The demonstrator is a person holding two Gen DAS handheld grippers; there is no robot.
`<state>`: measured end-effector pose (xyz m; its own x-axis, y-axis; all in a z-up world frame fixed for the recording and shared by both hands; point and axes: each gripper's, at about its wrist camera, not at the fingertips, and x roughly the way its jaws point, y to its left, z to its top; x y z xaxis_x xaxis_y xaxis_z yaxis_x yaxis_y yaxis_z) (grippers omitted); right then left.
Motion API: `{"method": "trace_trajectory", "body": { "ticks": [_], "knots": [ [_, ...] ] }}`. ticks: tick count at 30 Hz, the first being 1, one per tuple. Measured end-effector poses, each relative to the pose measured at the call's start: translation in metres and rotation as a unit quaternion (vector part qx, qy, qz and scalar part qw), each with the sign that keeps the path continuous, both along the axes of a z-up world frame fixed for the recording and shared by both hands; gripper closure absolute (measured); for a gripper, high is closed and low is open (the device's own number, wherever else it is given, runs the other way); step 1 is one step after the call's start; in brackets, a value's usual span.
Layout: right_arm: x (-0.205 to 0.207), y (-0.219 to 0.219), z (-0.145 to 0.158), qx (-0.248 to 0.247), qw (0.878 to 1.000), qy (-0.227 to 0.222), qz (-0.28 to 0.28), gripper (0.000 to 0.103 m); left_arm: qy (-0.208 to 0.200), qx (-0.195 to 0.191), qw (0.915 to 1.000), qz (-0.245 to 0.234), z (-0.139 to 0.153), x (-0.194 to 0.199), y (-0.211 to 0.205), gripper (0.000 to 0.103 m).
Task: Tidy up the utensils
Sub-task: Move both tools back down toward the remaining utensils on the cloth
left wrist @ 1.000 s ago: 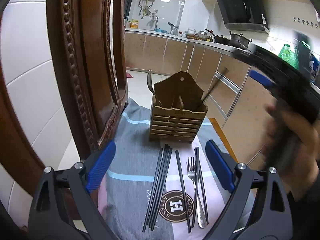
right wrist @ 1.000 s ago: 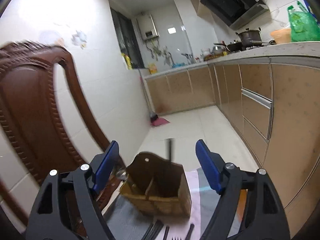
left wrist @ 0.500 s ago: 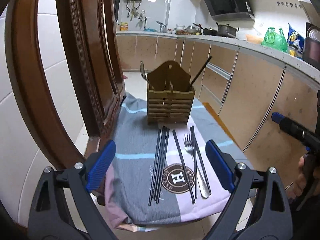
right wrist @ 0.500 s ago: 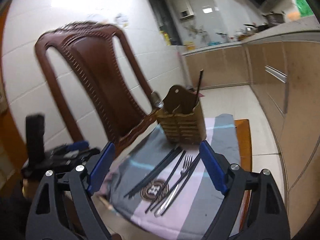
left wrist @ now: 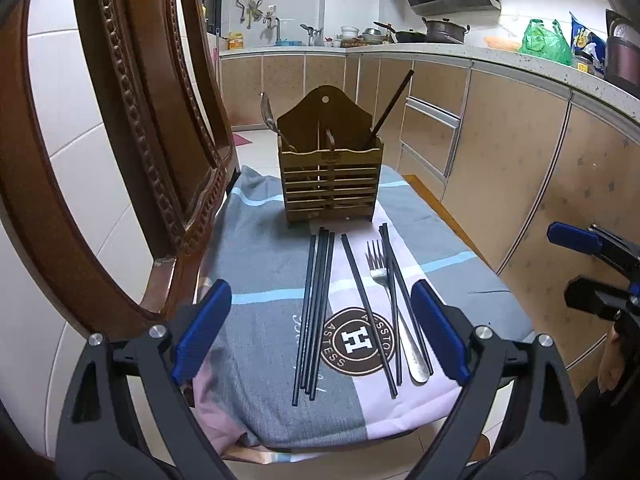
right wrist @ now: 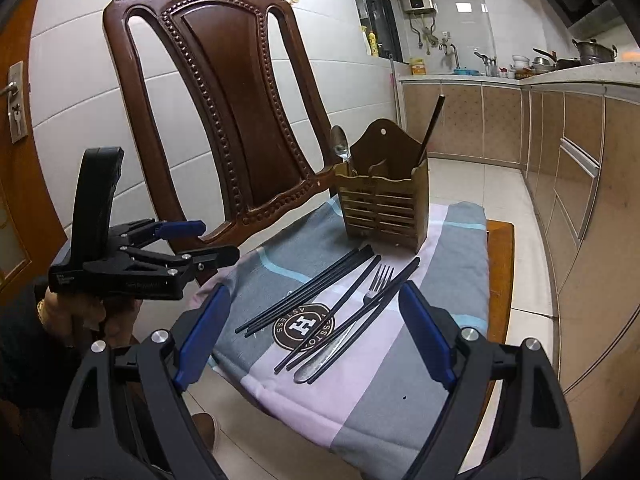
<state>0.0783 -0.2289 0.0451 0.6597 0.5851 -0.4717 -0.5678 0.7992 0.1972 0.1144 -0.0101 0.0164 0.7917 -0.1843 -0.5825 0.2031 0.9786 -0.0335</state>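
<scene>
Between our spread, empty left tongs [left wrist: 320,328] the chopsticks [left wrist: 314,312] and fork [left wrist: 390,300] lie lengthwise, tines pointing away toward the wooden holder [left wrist: 330,180] beyond. Our right tongs [right wrist: 314,336] are likewise apart and empty. Since half a second ago both have pulled back slightly from the cushion [left wrist: 256,248].

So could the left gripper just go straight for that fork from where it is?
Probably yes. The left gripper is open and empty, with the fork lying flat ahead on the cloth. Nothing blocks the approach, though black chopsticks lie across the fork and may get pinched too.
</scene>
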Motion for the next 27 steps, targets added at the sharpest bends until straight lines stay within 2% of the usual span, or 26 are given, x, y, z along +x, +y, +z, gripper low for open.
{"method": "trace_trajectory", "body": {
  "ticks": [17,22,24,27],
  "knots": [
    [0.003,0.014,-0.002,-0.011,1.000,0.003,0.018,0.019,0.009,0.001,0.9999,0.006,-0.003,0.002,0.006,0.014],
    [0.011,0.016,-0.001,-0.006,1.000,0.004,0.025,0.020,0.022,0.006,0.9997,0.003,-0.007,0.012,0.003,0.034],
    [0.024,0.014,-0.001,-0.005,1.000,0.010,0.025,0.024,0.037,0.012,0.9992,0.004,-0.011,0.024,0.001,0.042],
    [0.046,0.011,-0.002,-0.005,0.999,0.022,0.024,0.032,0.053,0.022,0.9983,0.006,-0.019,0.046,-0.002,0.048]
  ]
}}
